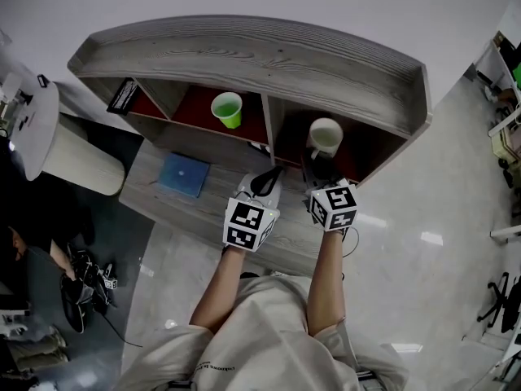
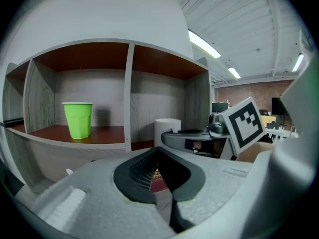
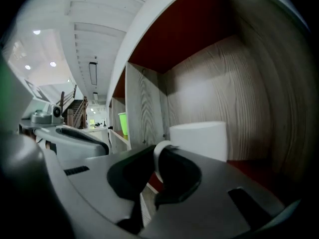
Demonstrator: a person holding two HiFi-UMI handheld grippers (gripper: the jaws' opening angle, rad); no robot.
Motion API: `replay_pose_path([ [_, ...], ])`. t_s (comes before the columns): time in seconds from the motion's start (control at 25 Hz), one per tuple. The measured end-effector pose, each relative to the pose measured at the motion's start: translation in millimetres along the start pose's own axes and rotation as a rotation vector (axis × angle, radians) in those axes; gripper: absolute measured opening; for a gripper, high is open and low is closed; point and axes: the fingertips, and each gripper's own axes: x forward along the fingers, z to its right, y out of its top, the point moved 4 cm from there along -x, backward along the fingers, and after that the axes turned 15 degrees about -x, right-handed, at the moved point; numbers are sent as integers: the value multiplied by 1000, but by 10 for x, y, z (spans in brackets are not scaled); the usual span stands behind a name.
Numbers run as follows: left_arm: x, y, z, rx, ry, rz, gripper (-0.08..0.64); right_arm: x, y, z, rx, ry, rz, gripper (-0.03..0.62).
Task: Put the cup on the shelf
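A white cup (image 1: 326, 137) with a handle is inside the right compartment of the grey wooden shelf (image 1: 260, 59), low over its red floor. My right gripper (image 1: 320, 169) is shut on the cup's handle (image 3: 158, 159); in the right gripper view the cup body (image 3: 199, 141) stands just beyond the jaws. A green cup (image 1: 227, 108) stands upright in the middle compartment, also seen in the left gripper view (image 2: 78, 119). My left gripper (image 1: 264, 182) hovers in front of the shelf, left of the right one, shut with nothing in it (image 2: 158, 180).
A blue book (image 1: 184, 174) lies on the lower ledge at the left. A black object (image 1: 124, 96) leans in the left compartment. A white round stand (image 1: 32, 125) and floor clutter (image 1: 81, 287) are off to the left.
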Motion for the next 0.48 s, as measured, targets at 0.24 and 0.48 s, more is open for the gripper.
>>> replay_pose_path([
  [0.24, 23, -5, 13, 4, 0, -4, 11, -40, -30, 102, 39, -59, 0, 25],
  [0.48, 20, -41, 68, 27, -9, -10, 11, -62, -32, 83, 20, -51, -23, 60],
])
